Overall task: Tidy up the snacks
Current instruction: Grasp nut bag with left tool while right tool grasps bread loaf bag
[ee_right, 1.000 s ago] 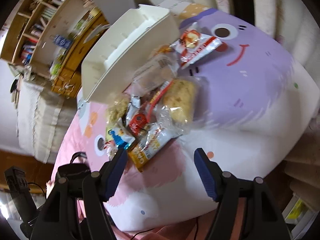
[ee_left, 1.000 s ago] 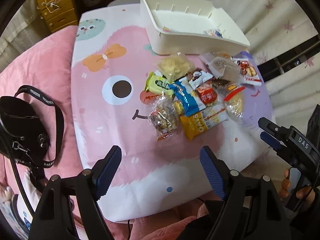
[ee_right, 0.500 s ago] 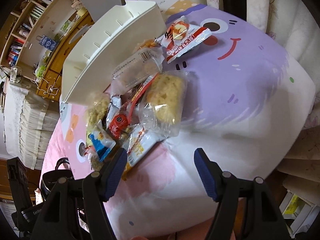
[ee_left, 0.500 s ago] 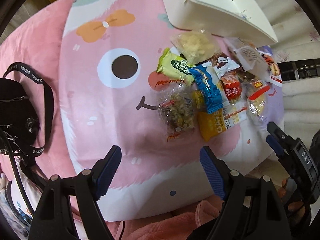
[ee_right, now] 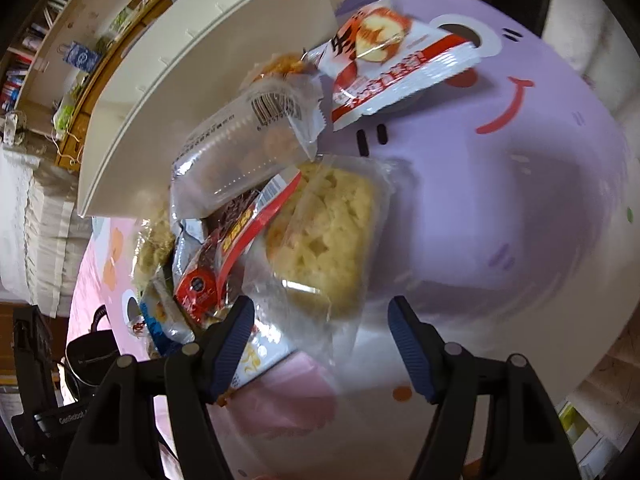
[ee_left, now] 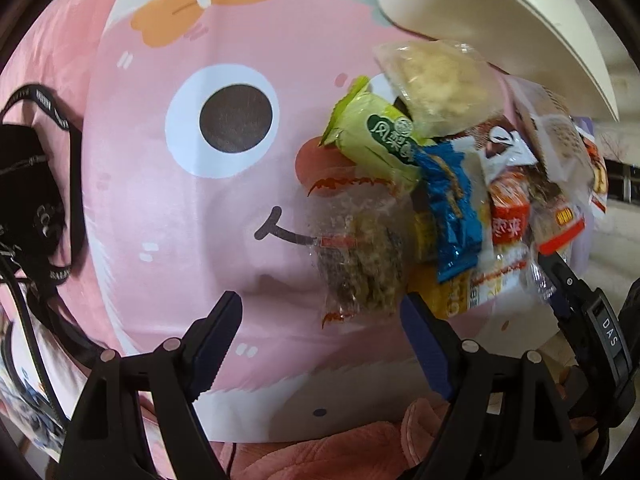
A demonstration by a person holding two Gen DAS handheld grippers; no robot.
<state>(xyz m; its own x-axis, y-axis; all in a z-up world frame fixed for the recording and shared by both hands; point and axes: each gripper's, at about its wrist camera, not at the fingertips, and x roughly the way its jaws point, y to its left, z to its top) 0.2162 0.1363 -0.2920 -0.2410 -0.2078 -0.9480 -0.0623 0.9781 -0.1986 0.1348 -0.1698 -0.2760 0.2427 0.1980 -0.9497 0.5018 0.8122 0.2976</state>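
Both tools gape empty, left tool (ee_left: 322, 320) over nut brittle, right tool (ee_right: 320, 320) over probably cake (ee_right: 320, 232).

Matt printed cloth cover (ee_left: 168, 216), smooth white plastic organizer tray (ee_right: 168, 80) beside glossy crinkled plastic snack wrappers (ee_left: 452, 200), clear shiny film round the cake (ee_right: 324, 236), black fabric bag (ee_left: 24, 188)

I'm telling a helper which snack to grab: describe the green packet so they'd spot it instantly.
Find the white bin on the cartoon cloth; the snack pile lies just before it. The green packet sits at the pile's edge nearest the printed eye, the only lime-green wrapper.
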